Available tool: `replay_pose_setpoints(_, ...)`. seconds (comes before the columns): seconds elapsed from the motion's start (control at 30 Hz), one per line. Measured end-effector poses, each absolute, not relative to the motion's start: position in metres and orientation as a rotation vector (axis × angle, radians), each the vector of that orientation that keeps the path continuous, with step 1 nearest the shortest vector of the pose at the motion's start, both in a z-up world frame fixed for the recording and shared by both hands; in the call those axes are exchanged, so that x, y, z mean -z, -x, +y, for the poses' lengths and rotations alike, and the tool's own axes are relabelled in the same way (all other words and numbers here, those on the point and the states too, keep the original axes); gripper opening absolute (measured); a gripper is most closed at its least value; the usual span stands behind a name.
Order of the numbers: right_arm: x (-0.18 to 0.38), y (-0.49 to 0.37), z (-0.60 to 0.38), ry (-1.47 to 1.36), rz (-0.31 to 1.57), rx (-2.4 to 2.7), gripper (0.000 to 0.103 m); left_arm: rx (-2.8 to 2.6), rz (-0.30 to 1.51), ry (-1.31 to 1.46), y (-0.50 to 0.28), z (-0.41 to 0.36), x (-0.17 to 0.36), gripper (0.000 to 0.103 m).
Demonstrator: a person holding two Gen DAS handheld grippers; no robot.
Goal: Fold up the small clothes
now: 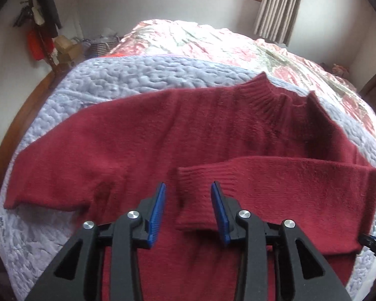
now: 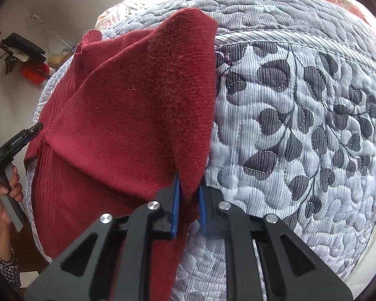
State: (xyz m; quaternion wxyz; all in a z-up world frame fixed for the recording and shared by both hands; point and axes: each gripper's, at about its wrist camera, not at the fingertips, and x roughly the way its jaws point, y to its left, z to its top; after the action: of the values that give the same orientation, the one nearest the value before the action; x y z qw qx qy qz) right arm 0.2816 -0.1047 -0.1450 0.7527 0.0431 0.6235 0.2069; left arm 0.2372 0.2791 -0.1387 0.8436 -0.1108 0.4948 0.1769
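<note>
Two claws over sweater (image 1: 213, 135), left claw (image 1: 189, 210) spread above cuff, right claw (image 2: 189, 200) pinching sleeve fold

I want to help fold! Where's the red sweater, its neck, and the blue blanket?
red sweater (image 1: 213, 135), left wrist view, chest.
sweater collar (image 1: 265, 95), left wrist view, ribbed neck.
blue quilt (image 2: 300, 115), right wrist view, leaf-patterned top.
</note>
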Motion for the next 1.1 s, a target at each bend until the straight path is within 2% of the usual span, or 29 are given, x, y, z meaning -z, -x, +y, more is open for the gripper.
replay_pose_setpoints(0.13,0.134,-0.276,-0.111,-0.082,1.334,-0.453,0.025,-0.371,1.070,0.311,-0.215,0.298,0.139,0.039)
replay_pose_setpoints(0.27,0.132,-0.275,-0.119,-0.086,1.318,-0.465,0.025,-0.291,1.121,0.453,-0.205,0.293,0.151,0.039)
replay_pose_setpoints(0.47,0.139,-0.283,-0.108,-0.070,1.340,-0.453,0.025,-0.263,1.209,0.558,-0.234,0.276,0.180,0.044)
replay_pose_setpoints(0.5,0.143,-0.282,-0.105,-0.076,1.348,-0.451,0.025,-0.282,1.212,0.569,-0.237,0.278,0.183,0.035)
replay_pose_setpoints(0.57,0.148,-0.282,-0.103,-0.080,1.351,-0.454,0.025,-0.288,1.153,0.605,-0.239,0.281,0.174,0.026)
replay_pose_setpoints(0.67,0.152,-0.283,-0.101,-0.081,1.344,-0.460,0.025,-0.273,1.031,0.506,-0.237,0.270,0.143,0.023)
replay_pose_setpoints(0.77,0.157,-0.282,-0.103,-0.097,1.344,-0.461,0.026,-0.259,0.983,0.398,-0.231,0.256,0.131,0.024)
replay_pose_setpoints(0.87,0.159,-0.281,-0.108,-0.098,1.347,-0.465,0.026,-0.305,1.070,0.388,-0.225,0.266,0.153,0.032)
replay_pose_setpoints(0.97,0.154,-0.278,-0.107,-0.074,1.342,-0.462,0.026,-0.433,1.116,0.408,-0.214,0.290,0.164,0.031)
replay_pose_setpoints(1.1,0.127,-0.270,-0.098,-0.041,1.283,-0.471,0.026,-0.440,1.055,0.449,-0.207,0.301,0.143,0.032)
